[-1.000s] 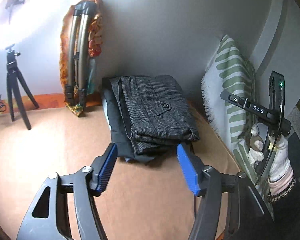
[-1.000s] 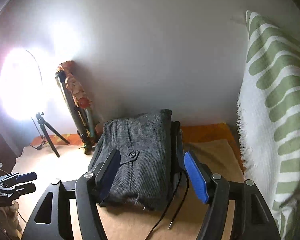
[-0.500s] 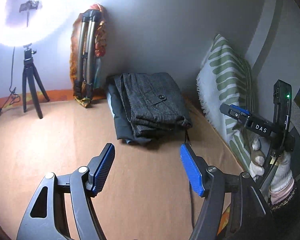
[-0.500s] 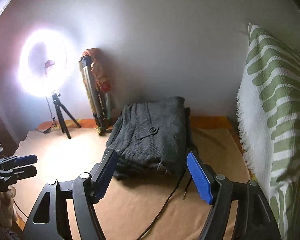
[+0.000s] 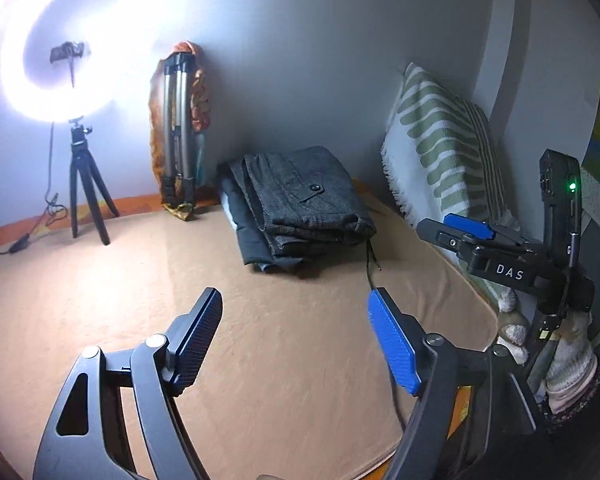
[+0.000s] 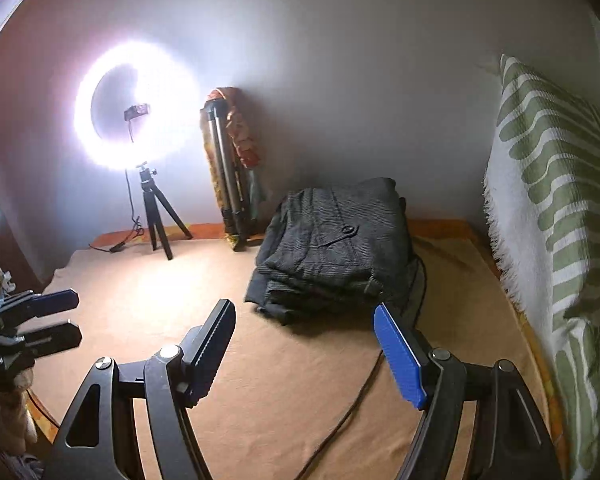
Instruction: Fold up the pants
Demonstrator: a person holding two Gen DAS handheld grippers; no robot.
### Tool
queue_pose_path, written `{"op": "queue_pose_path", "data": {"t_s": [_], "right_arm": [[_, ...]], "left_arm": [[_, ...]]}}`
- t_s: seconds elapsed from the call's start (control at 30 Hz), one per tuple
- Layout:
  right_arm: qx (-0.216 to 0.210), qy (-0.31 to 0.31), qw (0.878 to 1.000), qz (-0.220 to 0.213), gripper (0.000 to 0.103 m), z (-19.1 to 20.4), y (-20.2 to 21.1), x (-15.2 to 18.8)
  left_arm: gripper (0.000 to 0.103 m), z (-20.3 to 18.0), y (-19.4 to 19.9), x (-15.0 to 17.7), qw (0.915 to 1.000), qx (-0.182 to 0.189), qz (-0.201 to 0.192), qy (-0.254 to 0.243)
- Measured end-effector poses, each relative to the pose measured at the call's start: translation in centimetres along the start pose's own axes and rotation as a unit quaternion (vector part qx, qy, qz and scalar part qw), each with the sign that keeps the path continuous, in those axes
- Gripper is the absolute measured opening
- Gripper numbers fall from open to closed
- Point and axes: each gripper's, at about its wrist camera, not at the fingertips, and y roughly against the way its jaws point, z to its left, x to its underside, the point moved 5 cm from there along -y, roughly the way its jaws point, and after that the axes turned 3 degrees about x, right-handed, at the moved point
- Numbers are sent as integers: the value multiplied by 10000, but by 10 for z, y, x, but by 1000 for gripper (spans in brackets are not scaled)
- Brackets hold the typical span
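Dark grey woven pants, folded in a thick stack [image 5: 300, 200], lying at the far edge of the tan blanket-covered bed [image 5: 260, 340], close to the white wall and just beside the green-and-white striped pillow [image 5: 444, 152]. Straight ahead of both tools, well apart from the fingertips. Long axis of the stack running away from the cameras, toward the wall (button pocket on top). Left hand-held gripper [image 5: 296, 340] with jaws opening, nothing between them, only bare blanket. Right hand-held gripper [image 6: 306, 350] with jaws apart, also empty, and seeming slightly nearer to the near right corner of the stack. Probably folding finished, no further grasp needed; a thin black cable [image 6: 356, 400] trailing from under the stack.
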Motion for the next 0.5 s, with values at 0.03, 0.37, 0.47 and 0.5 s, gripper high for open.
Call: {"op": "queue_pose_path", "data": {"t_s": [0.03,0.37,0.47,0.5], "right_arm": [[21,-4,10000,-31,75,2,2,1],[127,-7,9997,-186,82,22,17,18],[107,-36,9998,-193,83,25,19,22],[124,-21,9997,-199,84,26,19,23]], "left_arm": [[76,0,2,1,10000,-82,-27,-34],[78,19,10,21,9983,-554,-97,134],[78,25,9,26,9975,-687,-71,178],[78,26,8,27,9972,-724,-48,181]]}}
